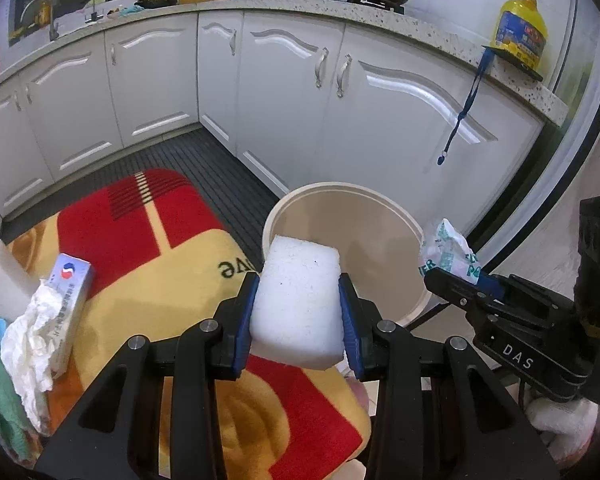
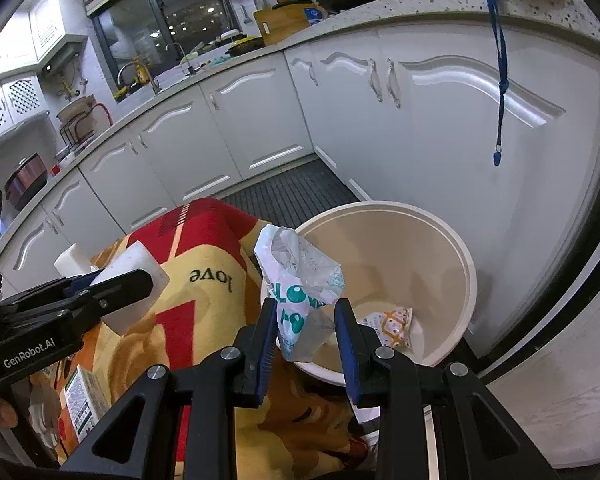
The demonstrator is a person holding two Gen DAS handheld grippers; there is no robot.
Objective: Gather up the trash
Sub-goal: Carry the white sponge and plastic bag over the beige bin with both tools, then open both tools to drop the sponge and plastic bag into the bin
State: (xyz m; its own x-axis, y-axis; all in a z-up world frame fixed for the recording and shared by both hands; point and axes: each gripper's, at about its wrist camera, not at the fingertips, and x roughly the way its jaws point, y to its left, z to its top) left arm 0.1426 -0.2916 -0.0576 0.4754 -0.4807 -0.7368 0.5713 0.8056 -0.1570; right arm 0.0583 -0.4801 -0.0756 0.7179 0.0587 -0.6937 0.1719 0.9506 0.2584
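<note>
Left wrist view: the left gripper (image 1: pixel 299 312) has its jaws closed on a white foam block (image 1: pixel 298 300), blue pads pressing its two sides, and the block hangs just in front of the near rim of the beige trash bin (image 1: pixel 380 196). The bin stands on the floor against the white cabinet doors (image 1: pixel 292 92), beside a red-and-yellow blanket (image 1: pixel 172 248) with the word "love" on it. Well to the left of the bin, on the blanket, lie a second white foam block (image 1: pixel 0 276), a small blue-and-white carton (image 1: pixel 70 304) and a crumpled white tissue (image 1: pixel 30 340). Right of the bin, the right gripper (image 1: pixel 456 280) shows from the side — its jaws pinch a crumpled plastic wrapper with green print (image 1: pixel 448 252).

From the right wrist view, that wrapper (image 2: pixel 300 296) sits between the right gripper's (image 2: pixel 306 336) blue pads, clamped near its lower end, and hangs over the bin's (image 2: pixel 466 256) near-left rim. Inside the bin, on its bottom, lies an orange-and-white patterned packet (image 2: pixel 392 324). The left gripper (image 2: pixel 96 292) is left of the bin, over the blanket (image 2: pixel 204 308), gripping its foam block (image 2: pixel 134 284). A blue lanyard (image 2: pixel 500 80) hangs down the cabinet front behind the bin.
</note>
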